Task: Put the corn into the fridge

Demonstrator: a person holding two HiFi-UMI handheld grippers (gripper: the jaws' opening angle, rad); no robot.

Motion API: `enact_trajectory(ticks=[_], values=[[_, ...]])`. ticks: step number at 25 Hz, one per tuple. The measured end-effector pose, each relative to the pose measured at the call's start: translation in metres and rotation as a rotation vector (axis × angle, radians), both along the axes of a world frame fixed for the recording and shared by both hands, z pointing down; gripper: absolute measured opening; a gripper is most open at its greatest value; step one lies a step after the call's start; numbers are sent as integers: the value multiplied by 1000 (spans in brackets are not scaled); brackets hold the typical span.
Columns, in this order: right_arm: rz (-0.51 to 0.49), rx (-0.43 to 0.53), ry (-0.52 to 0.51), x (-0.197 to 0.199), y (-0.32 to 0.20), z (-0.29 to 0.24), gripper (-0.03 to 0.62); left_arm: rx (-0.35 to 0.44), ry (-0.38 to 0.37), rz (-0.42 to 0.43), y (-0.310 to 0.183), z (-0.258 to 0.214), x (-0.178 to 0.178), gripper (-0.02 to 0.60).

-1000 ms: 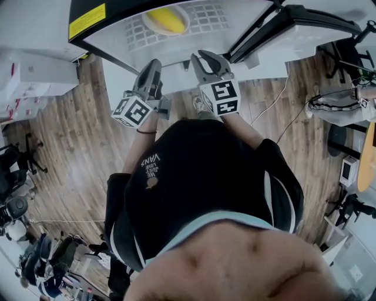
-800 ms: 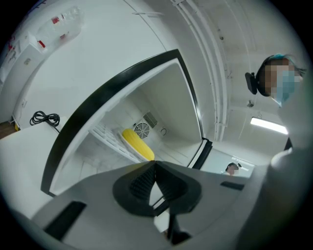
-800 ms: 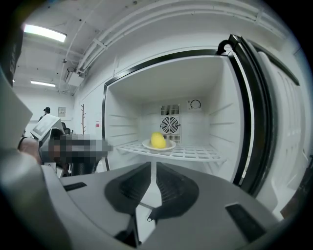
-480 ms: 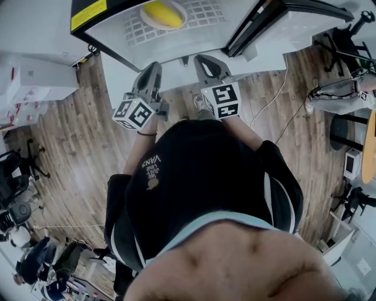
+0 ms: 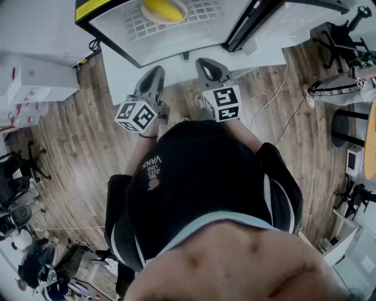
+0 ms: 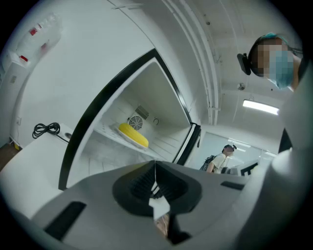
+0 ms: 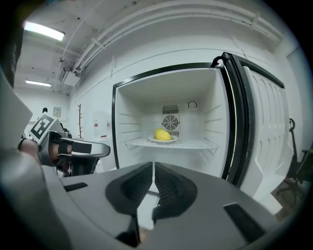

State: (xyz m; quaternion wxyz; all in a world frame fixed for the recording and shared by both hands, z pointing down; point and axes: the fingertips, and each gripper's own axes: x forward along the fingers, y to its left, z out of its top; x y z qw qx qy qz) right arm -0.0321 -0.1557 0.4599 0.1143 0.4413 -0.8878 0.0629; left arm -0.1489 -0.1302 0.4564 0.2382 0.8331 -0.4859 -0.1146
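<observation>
Below my head, over plank-patterned wooden floor, both my grey plastic tools point toward the open white fridge. On its wire-grid shelf the yellow, oval corn lies on a round white plate, left of the shelf's middle. Along my left gripper, the ribbed black pads meet in a thin seam with nothing between them; the corn sits beyond on the shelf. Along my right gripper, the pads are likewise pressed together and empty, and the corn rests just under a round fan grille.
</observation>
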Motion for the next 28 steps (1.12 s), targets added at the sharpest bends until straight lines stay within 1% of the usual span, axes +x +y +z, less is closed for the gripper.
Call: enact_trajectory(ticks=[8, 13, 16, 20, 28], values=[[13, -5, -1, 2, 16, 3, 23, 3, -32, 21, 16, 4, 4, 18], [16, -8, 1, 3, 23, 5, 23, -13, -17, 38, 23, 9, 9, 18], [19, -12, 0, 4, 25, 6, 21, -15, -29, 45, 26, 11, 12, 18], [21, -6, 2, 4, 24, 6, 20, -3, -53, 43, 25, 11, 9, 18], [9, -3, 19, 2, 23, 7, 12, 2, -49, 30, 20, 9, 5, 18]])
